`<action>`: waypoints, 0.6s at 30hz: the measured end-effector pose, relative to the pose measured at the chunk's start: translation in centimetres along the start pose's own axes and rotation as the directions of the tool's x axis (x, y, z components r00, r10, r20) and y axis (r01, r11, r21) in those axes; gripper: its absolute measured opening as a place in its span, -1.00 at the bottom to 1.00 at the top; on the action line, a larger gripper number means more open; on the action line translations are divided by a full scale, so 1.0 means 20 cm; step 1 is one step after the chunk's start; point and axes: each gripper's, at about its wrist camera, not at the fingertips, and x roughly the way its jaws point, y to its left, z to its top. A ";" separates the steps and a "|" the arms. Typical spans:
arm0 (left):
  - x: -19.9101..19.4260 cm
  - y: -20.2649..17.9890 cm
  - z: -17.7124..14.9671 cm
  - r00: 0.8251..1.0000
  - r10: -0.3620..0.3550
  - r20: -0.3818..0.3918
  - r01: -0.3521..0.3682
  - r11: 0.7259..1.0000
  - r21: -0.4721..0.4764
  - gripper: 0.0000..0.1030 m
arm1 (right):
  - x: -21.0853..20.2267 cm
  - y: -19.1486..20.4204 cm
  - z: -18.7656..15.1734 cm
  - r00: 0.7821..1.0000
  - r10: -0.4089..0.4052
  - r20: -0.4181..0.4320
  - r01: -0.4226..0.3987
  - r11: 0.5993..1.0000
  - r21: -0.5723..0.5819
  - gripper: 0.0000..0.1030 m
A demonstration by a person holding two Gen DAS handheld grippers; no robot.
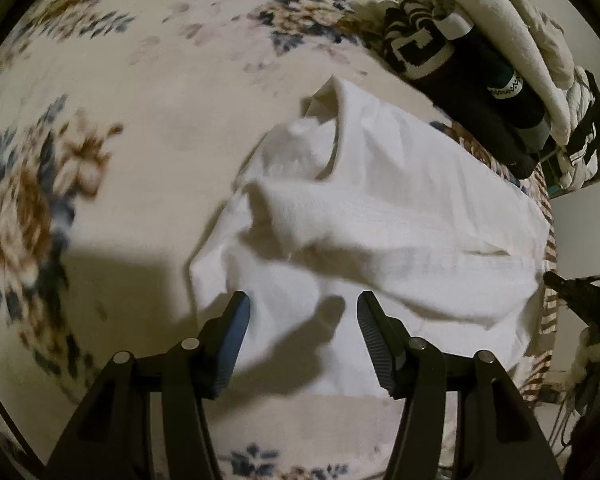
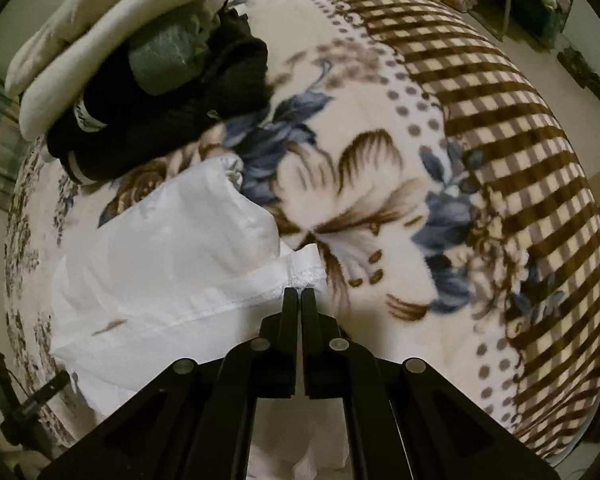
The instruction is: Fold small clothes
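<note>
A white garment (image 1: 380, 216) lies rumpled on the floral blanket (image 1: 148, 128), with one part folded over its middle. My left gripper (image 1: 304, 308) is open and empty just above the garment's near edge. In the right wrist view the same white garment (image 2: 172, 264) lies at the left, and my right gripper (image 2: 299, 292) is shut on its lace-trimmed hem corner.
A pile of folded clothes, black knit (image 1: 476, 92) under cream pieces (image 1: 512, 32), sits at the blanket's far right; it also shows in the right wrist view (image 2: 156, 96). A brown checked border (image 2: 508, 128) runs along the bed's edge. Clutter stands on the floor beyond (image 2: 540, 4).
</note>
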 end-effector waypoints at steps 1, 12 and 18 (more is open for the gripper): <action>0.03 -0.02 0.03 1.000 0.019 0.008 -0.019 1.000 0.022 0.04 | 0.01 0.00 -0.01 1.000 -0.010 0.001 0.010 1.000 -0.004 -0.96; 0.17 0.00 0.32 0.995 0.095 0.021 -0.095 0.995 0.034 0.04 | 0.06 -0.08 0.00 0.997 -0.075 0.025 0.073 0.995 0.068 -0.96; 0.07 0.07 0.24 0.998 0.066 0.008 -0.066 0.997 -0.040 0.04 | -0.01 -0.02 0.02 0.996 -0.023 0.090 0.022 1.000 0.004 -0.96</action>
